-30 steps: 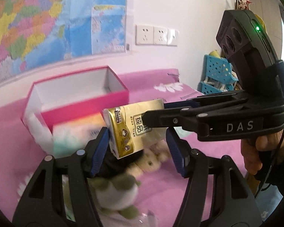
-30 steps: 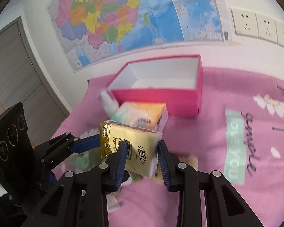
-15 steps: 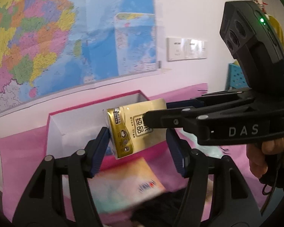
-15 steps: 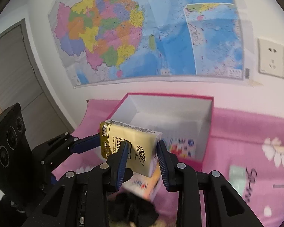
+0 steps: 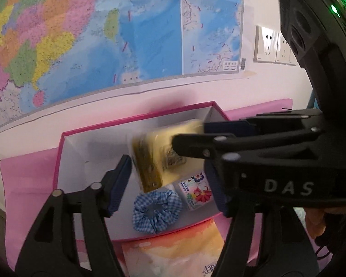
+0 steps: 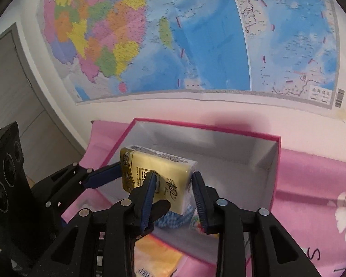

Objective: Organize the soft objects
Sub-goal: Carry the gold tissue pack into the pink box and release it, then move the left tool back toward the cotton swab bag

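Observation:
A gold tissue pack (image 6: pixel 156 175) sits between the fingers of my right gripper (image 6: pixel 174 182), over the open pink box (image 6: pixel 276 152). The fingers look slightly parted around it, and the pack is blurred in the left wrist view (image 5: pixel 159 157). My left gripper (image 5: pixel 168 173) is open and empty, its fingers on either side of the pack without touching it. Inside the box lie a blue checked scrunchie (image 5: pixel 156 210) and a small flowered tissue pack (image 5: pixel 196 191).
An orange tissue pack (image 5: pixel 173 251) lies on the pink floral sheet (image 6: pixel 316 184) just in front of the box (image 5: pixel 60 152). A map (image 6: pixel 173 34) covers the wall behind. Wall sockets (image 5: pixel 267 45) are at the right. A grey door (image 6: pixel 9 87) is at the left.
Both grippers moved forward and over the box, so its inside now shows. The gold pack has sunk lower between the right fingers, which seem to have parted a little.

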A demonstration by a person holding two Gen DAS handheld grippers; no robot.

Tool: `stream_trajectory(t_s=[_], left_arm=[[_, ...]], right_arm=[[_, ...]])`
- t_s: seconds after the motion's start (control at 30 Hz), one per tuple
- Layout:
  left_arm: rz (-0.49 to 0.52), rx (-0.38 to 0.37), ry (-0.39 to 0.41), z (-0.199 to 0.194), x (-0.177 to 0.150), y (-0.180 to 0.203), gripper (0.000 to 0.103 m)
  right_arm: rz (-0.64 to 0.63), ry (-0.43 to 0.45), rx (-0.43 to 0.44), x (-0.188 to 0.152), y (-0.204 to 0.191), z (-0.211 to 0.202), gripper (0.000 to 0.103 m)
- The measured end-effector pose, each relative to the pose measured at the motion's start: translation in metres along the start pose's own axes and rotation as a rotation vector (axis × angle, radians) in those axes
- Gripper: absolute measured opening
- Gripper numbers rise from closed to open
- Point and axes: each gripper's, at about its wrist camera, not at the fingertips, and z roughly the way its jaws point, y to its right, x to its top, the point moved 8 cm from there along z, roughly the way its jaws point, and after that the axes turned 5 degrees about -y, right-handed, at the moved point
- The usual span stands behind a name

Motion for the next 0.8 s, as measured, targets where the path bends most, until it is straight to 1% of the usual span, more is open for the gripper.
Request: stream_trajectory(t_s=[0.03, 0.07, 0.13, 0.2, 0.23, 0.37, 0.43, 0.47, 0.5, 0.57, 0.63, 0.67, 0.7, 0.77, 0.8], left_arm=[[0.0, 0.007, 0.001, 0.001, 0.001, -0.001, 0.074], [-0.005, 0.013, 0.004, 0.001, 0.002, -0.002, 0.075], [-0.031, 0.026, 0.002, 0.002, 0.003, -0.007, 0.077], [-0.048, 0.035, 0.006, -0.001, 0.005, -0.013, 0.083], [-0.057, 0.041, 0.012, -0.005, 0.005, -0.016, 0.083], [-0.09, 0.044, 0.049, -0.027, 0.008, -0.027, 0.085], [-0.086, 0.048, 0.08, -0.043, 0.008, -0.029, 0.092], [-0.08, 0.054, 0.095, -0.051, 0.007, -0.028, 0.097], [-0.075, 0.057, 0.114, -0.062, 0.005, -0.027, 0.099], [-0.066, 0.055, 0.133, -0.072, 0.004, -0.024, 0.099], [-0.063, 0.054, 0.141, -0.086, -0.002, -0.019, 0.099], [-0.057, 0.051, 0.148, -0.091, -0.005, -0.015, 0.103], [-0.051, 0.06, 0.153, -0.098, -0.009, -0.012, 0.103], [-0.036, 0.07, 0.145, -0.106, -0.02, -0.005, 0.103], [-0.035, 0.071, 0.142, -0.109, -0.024, -0.003, 0.103]], right_arm=[[0.006, 0.004, -0.011, 0.002, 0.003, 0.002, 0.037], [0.009, 0.004, -0.015, 0.004, 0.004, 0.003, 0.043], [0.016, 0.012, -0.041, 0.007, 0.01, 0.005, 0.049], [0.028, 0.025, -0.054, 0.01, 0.015, 0.003, 0.053], [0.033, 0.033, -0.063, 0.011, 0.017, 0.0, 0.055], [0.041, 0.07, -0.081, 0.012, 0.02, -0.019, 0.059], [0.041, 0.089, -0.076, 0.01, 0.019, -0.032, 0.06], [0.039, 0.103, -0.071, 0.007, 0.017, -0.042, 0.064], [0.034, 0.115, -0.069, 0.003, 0.014, -0.05, 0.067], [0.018, 0.135, -0.061, -0.006, 0.009, -0.067, 0.075], [0.011, 0.15, -0.055, -0.017, 0.002, -0.084, 0.075], [0.005, 0.154, -0.052, -0.021, -0.001, -0.09, 0.076], [0.0, 0.161, -0.052, -0.028, -0.004, -0.098, 0.077], [-0.005, 0.17, -0.052, -0.042, -0.012, -0.112, 0.083], [-0.011, 0.176, -0.051, -0.05, -0.016, -0.119, 0.083]])
